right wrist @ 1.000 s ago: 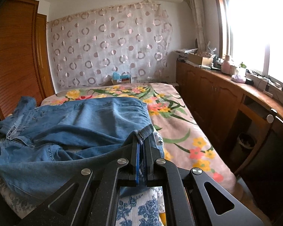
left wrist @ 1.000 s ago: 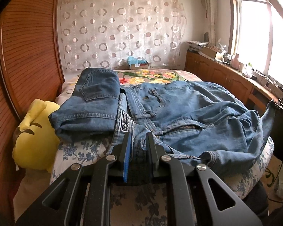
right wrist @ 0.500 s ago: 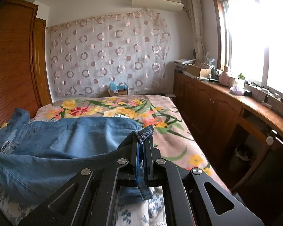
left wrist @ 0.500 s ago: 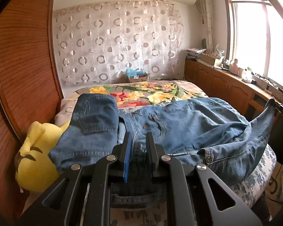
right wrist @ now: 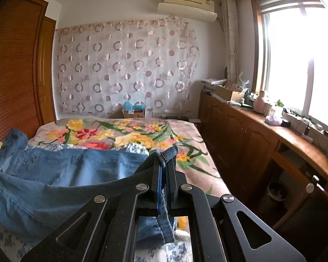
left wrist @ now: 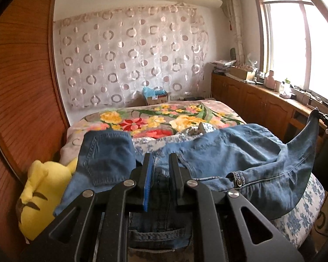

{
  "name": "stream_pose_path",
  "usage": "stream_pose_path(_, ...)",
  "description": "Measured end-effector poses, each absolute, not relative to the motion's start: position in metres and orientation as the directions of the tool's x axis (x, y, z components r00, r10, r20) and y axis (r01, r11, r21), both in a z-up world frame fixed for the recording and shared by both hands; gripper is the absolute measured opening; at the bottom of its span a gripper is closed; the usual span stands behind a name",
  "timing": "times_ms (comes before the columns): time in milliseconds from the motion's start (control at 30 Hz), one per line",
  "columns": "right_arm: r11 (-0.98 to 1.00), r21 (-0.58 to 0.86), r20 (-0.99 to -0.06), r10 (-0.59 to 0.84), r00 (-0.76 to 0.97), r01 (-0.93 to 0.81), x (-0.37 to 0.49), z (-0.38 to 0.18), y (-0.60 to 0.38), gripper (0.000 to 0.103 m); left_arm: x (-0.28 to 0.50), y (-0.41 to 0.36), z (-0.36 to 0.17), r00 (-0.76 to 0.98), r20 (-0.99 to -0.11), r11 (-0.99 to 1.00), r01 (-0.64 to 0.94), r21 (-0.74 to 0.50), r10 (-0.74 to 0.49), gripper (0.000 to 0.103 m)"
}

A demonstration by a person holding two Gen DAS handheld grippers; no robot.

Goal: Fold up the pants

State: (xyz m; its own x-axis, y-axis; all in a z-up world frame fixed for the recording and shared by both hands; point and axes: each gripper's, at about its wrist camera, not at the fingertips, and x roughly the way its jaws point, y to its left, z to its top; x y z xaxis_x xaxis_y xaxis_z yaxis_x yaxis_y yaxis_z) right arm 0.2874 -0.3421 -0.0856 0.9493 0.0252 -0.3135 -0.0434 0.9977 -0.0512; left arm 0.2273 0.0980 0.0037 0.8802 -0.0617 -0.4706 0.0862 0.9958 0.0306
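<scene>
Blue denim pants [left wrist: 240, 150] hang stretched between my two grippers above the near end of the bed. My left gripper [left wrist: 160, 159] is shut on the waistband, with a back pocket flap [left wrist: 107, 159] draped to its left. My right gripper [right wrist: 165, 163] is shut on a corner of the same pants [right wrist: 65, 170], a bit of denim hem [right wrist: 167, 152] sticking up between its fingers. The right gripper also shows at the far right of the left wrist view [left wrist: 323, 118], holding the pants' raised corner.
The bed [right wrist: 185, 131] has a floral blanket and a blue-patterned sheet. A yellow plush toy [left wrist: 39, 194] sits at the bed's left by the wooden wardrobe [left wrist: 21, 87]. Wooden cabinets [right wrist: 251, 135] with clutter run along the right under the window. A box [left wrist: 156, 97] stands at the far wall.
Both grippers have lifted and pulled back toward me with the pants. More floral blanket shows beyond the denim, and the pants hang tauter between the grippers.
</scene>
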Motion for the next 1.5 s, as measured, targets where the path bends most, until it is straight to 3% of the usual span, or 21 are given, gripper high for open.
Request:
stream_pose_path(667,0.984,-0.177,-0.336,-0.039,0.941,-0.022,0.382,-0.091,-0.309,0.002,0.351,0.114,0.007,0.871,-0.492,0.997,0.041,0.067,-0.002,0.015)
stream_pose_path(733,0.981,-0.193,-0.349,-0.049,0.936,-0.021,0.393,-0.095,-0.305,0.002,0.361,0.116,0.003,0.868,-0.497,0.997,0.031,0.076,0.010,0.000)
stream_pose_path(800,0.978,-0.206,-0.361,-0.060,0.931,-0.017,0.403,-0.096,-0.302,0.002,0.369,0.119,0.002,0.867,-0.497,0.997,0.020,0.068,0.017,0.000)
stream_pose_path(1100,0.958,-0.282,-0.450,-0.080,0.889,-0.056,0.431,-0.107,-0.283,0.002,0.384,0.128,-0.036,0.790,-0.613,0.998,0.032,0.045,0.002,0.001)
stream_pose_path(1167,0.956,-0.287,-0.474,-0.089,0.876,-0.058,0.435,-0.112,-0.284,0.002,0.382,0.130,-0.042,0.773,-0.635,0.999,0.034,0.026,-0.009,0.006)
stream_pose_path(1233,0.961,-0.268,-0.494,-0.084,0.865,-0.060,0.437,-0.109,-0.288,0.002,0.381,0.133,-0.049,0.738,-0.674,0.999,0.043,-0.008,-0.037,0.029)
stream_pose_path(1300,0.963,-0.265,-0.498,-0.084,0.863,-0.059,0.435,-0.102,-0.290,0.002,0.378,0.135,-0.052,0.730,-0.679,0.997,0.060,-0.043,-0.073,0.043)
stream_pose_path(1500,0.960,-0.274,-0.498,-0.085,0.863,-0.064,0.434,-0.091,-0.292,0.002,0.371,0.133,-0.058,0.723,-0.683,0.994,0.084,-0.065,-0.106,0.046)
